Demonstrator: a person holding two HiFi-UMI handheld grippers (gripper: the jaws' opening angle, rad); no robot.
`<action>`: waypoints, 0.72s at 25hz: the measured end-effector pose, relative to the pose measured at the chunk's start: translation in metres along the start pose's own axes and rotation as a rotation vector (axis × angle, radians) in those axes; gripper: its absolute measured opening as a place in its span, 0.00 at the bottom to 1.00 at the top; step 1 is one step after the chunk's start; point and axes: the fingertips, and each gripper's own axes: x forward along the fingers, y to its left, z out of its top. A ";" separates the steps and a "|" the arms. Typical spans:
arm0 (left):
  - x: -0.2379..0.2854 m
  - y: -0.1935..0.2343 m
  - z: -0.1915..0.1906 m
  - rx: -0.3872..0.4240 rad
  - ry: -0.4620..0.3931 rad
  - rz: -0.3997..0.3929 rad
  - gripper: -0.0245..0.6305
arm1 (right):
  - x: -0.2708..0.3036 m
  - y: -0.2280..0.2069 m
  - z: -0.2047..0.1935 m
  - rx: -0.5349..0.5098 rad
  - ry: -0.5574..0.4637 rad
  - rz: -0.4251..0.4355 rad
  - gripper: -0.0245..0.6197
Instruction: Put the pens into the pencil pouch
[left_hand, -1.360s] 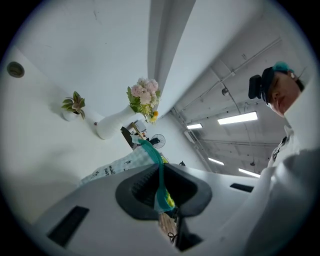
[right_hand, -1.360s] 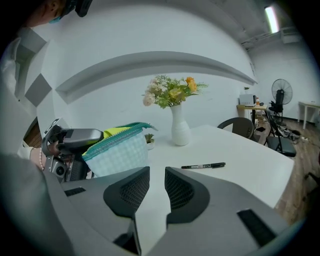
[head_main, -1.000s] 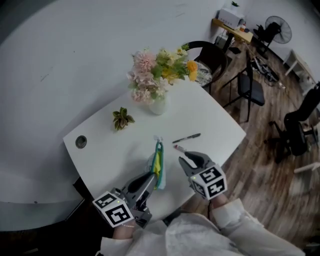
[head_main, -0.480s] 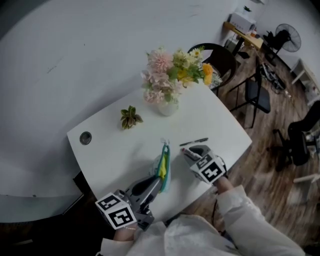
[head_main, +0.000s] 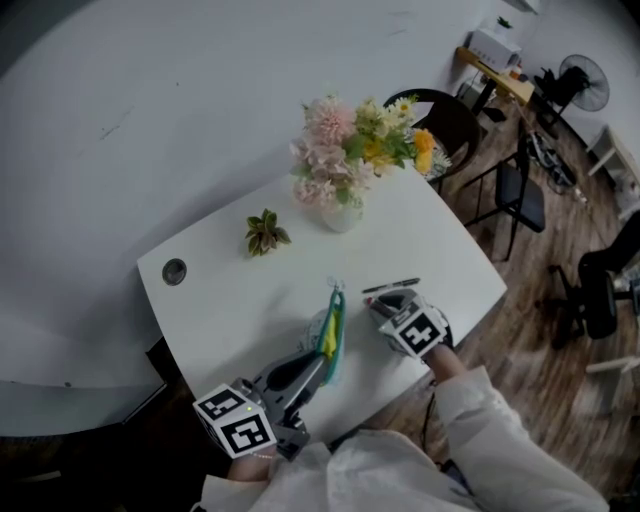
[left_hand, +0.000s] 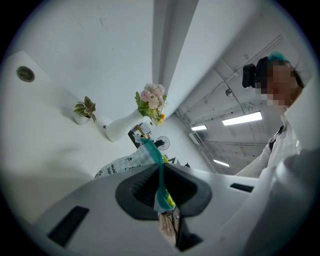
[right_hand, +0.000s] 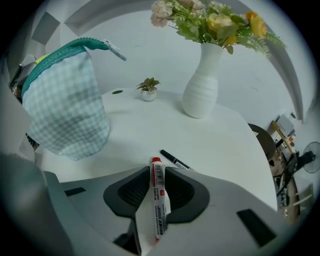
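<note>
A pale checked pencil pouch (head_main: 328, 340) with a teal zip hangs near the table's front edge, and my left gripper (head_main: 312, 368) is shut on its zip edge. From the left gripper view the pouch (left_hand: 151, 152) rises between the jaws. My right gripper (head_main: 388, 303) is just to the pouch's right, shut on a white whiteboard marker with a red cap (right_hand: 158, 200). The pouch (right_hand: 67, 107) hangs to the left in the right gripper view. A black pen (head_main: 391, 286) lies on the white table (head_main: 230, 300) just beyond the right gripper, and shows as the black pen (right_hand: 174, 159) past the marker's tip.
A white vase of flowers (head_main: 340, 215) stands at the table's far side, with a small potted plant (head_main: 264, 232) to its left. A round cable hole (head_main: 175, 270) is at the far left corner. Chairs (head_main: 520, 190) stand on the wood floor to the right.
The right gripper, open a second ago with the marker ahead of it, has moved forward and shut on the marker. The left gripper has kept hold of the pouch.
</note>
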 end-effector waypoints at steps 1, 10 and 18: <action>0.000 0.000 0.000 0.000 -0.001 0.002 0.09 | 0.000 0.003 0.004 0.007 -0.018 0.014 0.18; -0.004 0.004 -0.007 0.001 0.012 0.037 0.09 | -0.015 0.009 0.008 -0.013 -0.111 -0.050 0.14; -0.009 0.005 -0.008 0.014 0.007 0.061 0.09 | -0.059 0.024 0.035 0.100 -0.366 -0.058 0.14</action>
